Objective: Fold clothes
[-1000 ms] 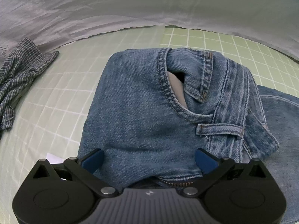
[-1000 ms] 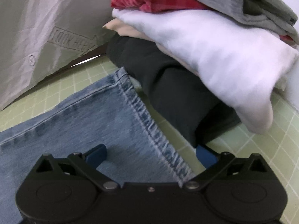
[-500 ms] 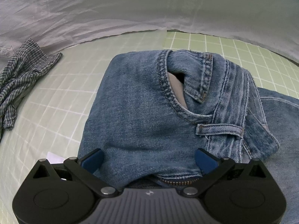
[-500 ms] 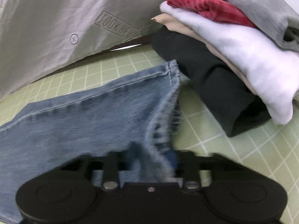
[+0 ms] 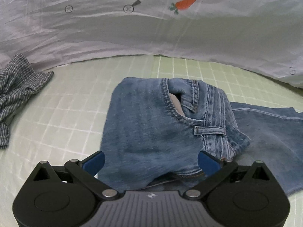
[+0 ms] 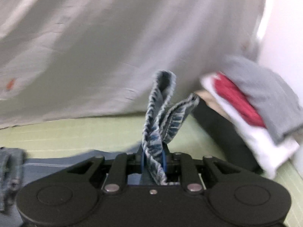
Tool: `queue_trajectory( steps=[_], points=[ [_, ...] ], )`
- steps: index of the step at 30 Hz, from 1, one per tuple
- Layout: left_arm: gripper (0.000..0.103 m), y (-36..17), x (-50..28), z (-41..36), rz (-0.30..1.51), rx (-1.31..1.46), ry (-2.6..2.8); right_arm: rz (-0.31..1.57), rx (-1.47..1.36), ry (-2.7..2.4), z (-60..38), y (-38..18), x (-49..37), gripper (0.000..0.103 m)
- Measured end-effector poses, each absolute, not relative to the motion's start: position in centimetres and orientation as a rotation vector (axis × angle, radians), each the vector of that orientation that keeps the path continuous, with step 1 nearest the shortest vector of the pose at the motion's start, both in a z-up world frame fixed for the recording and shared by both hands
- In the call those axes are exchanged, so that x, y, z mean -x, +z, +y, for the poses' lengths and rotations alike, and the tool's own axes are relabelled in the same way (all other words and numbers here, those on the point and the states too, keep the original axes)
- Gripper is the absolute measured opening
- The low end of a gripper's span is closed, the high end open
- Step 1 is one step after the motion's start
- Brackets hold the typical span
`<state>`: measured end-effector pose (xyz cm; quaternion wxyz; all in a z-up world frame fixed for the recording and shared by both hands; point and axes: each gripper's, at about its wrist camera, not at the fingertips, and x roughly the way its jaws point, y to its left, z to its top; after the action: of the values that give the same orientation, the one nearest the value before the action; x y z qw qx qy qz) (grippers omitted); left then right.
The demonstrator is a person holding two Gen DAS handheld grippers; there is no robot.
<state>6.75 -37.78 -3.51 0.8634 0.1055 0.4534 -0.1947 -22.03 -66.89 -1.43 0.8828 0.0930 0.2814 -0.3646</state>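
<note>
Your right gripper (image 6: 153,160) is pinched down on the hem of the jeans (image 6: 161,113); the blue pads squeeze the doubled denim edge, which stands up and curls above the jaws, lifted clear of the green grid mat (image 6: 75,132). To its right sits a stack of folded clothes (image 6: 255,109): grey on top, then red, white, tan and black at the bottom, resting on the mat. Your left gripper (image 5: 151,162) stands wide apart, one blue pad on each side of the jeans' waist end (image 5: 151,128); whether the pads press the cloth you cannot tell from this view. The waist end lies bunched on the mat (image 5: 66,113), pocket and belt loop facing up, one leg running off right. A checked garment (image 5: 17,90) lies crumpled well apart at the left edge. A white carrot-print sheet (image 5: 151,37) hangs behind.
</note>
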Motion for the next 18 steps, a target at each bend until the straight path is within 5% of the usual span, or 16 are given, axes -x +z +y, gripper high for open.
queue_trajectory(
  steps=[9, 11, 18],
  points=[
    [0.103, -4.4, -7.6, -32.4, 0.961, -0.242, -0.442, 0.817, -0.323, -0.534, -53.3, -9.2, 13.4, 0.033],
    [0.103, -4.6, -7.8, -31.2, 0.966, -0.22, -0.432, 0.8, -0.303, -0.501, -51.4, -8.8, 13.8, 0.043],
    [0.103, -5.5, -8.4, -28.6, 0.994, -0.172, -0.408, 0.677, -0.359, -0.67, -54.2, -6.2, 16.2, 0.046]
  ],
)
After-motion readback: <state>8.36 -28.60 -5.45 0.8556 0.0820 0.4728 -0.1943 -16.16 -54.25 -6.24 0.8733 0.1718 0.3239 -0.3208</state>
